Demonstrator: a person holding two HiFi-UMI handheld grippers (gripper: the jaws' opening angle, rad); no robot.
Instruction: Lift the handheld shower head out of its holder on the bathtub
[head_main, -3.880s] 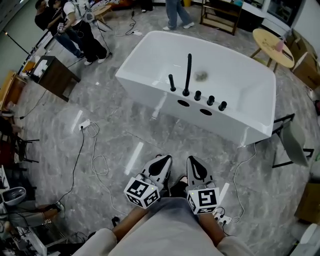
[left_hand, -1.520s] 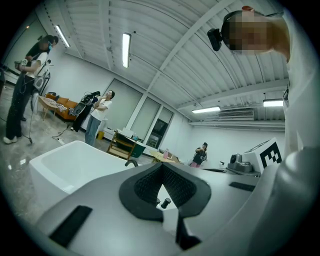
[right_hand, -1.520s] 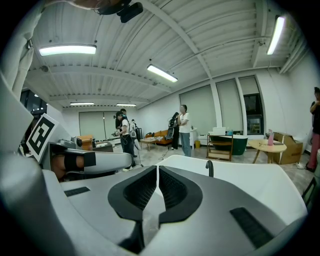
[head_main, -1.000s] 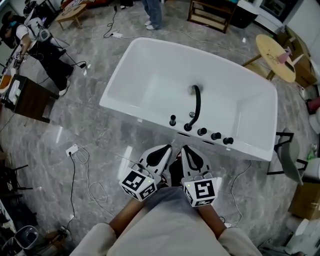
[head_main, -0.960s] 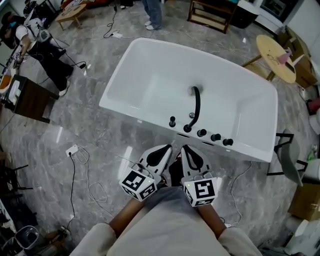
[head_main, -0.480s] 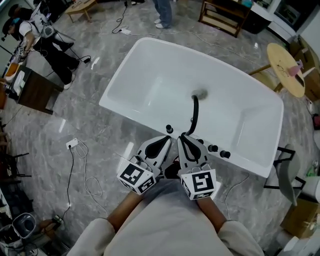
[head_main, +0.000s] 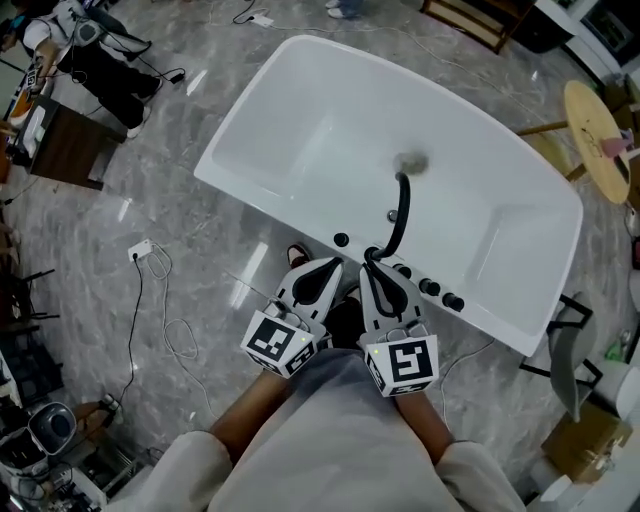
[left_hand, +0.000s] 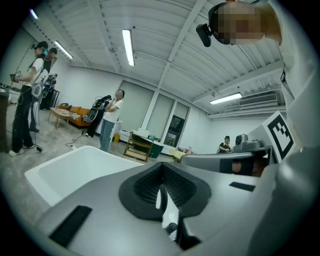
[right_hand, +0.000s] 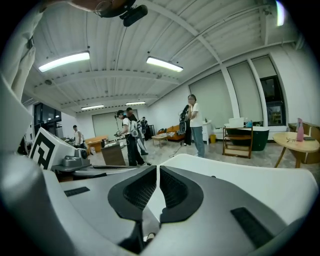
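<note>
Over the last second the person had closed in on the bathtub (head_main: 300, 110). Both grippers had hung well short of its near rim, and they had since come forward until their tips lay over that rim, among the black fittings. The left gripper (head_main: 328, 266) now pointed at the handheld shower head (head_main: 341, 240), a short black stub standing at the left end of the row of fittings, just beyond the tip. From above it could not be told whether the two touched, and the holder itself was too small to make out. The right gripper (head_main: 370, 266) lay close on the right of the left one, its tip at the foot of the tall curved spout (head_main: 399, 215). Three round knobs (head_main: 429, 287) ran off to the right along the rim.

The jaws had not changed. The left gripper's were clenched together with nothing between them. The right gripper's were likewise closed to a thin slit, empty, with only the white tub beyond.

The approach therefore looked nearly done, but the grasp had not begun and the shower head still sat in its place on the rim. The left gripper seemed the better placed to take it, though it would first have to part its jaws around the stub and then lift upward. The spout close on the right left little room for a sideways slip
</note>
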